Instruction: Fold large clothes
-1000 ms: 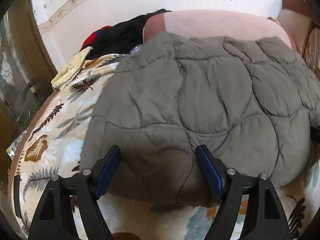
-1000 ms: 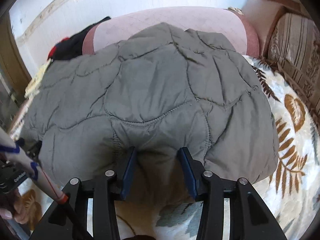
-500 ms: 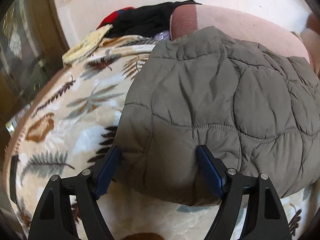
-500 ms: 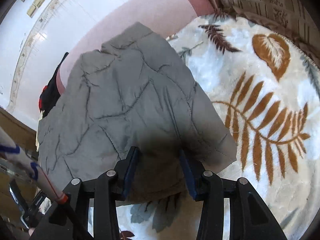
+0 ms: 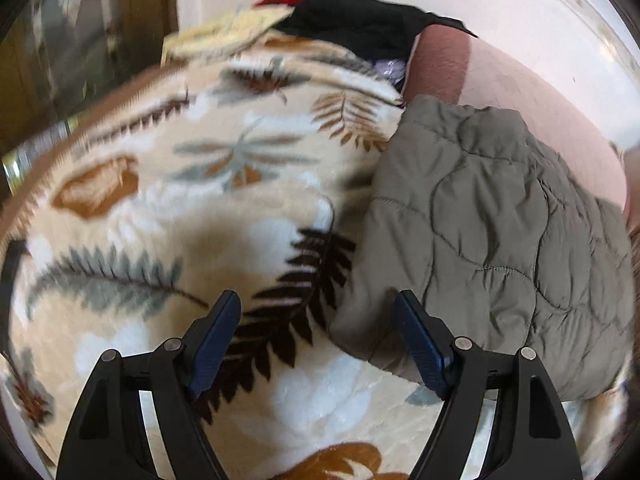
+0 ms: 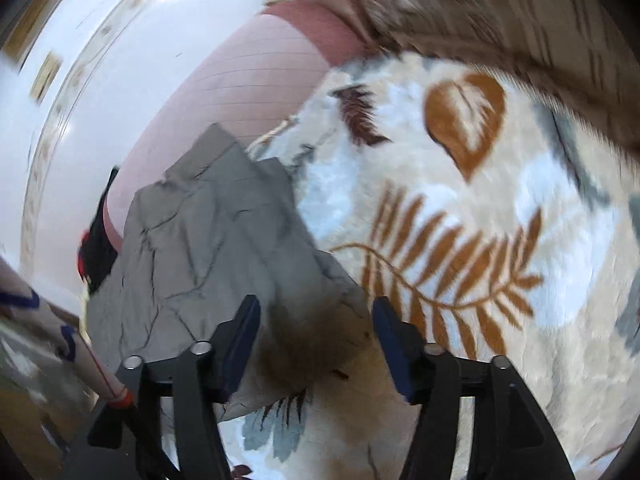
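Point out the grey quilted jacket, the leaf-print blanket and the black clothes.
Grey quilted jacket [image 5: 492, 216], left wrist view, middle panel.
Leaf-print blanket [image 5: 224, 208], left wrist view, bare part.
Black clothes [image 5: 360, 24], left wrist view, centre.

Both wrist cameras look steeply down from close above the bed's leaf-patterned fleece blanket [image 5: 168, 216], sharing the grey quilted padded jacket [image 5: 492, 240] [image 6: 208, 240] from opposite edges.

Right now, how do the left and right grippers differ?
The left gripper has wide jaws over the leaf-print blanket, beside the grey quilted jacket. The right gripper has narrower, opening jaws, with the jacket's corner between them. Neither grips the jacket.
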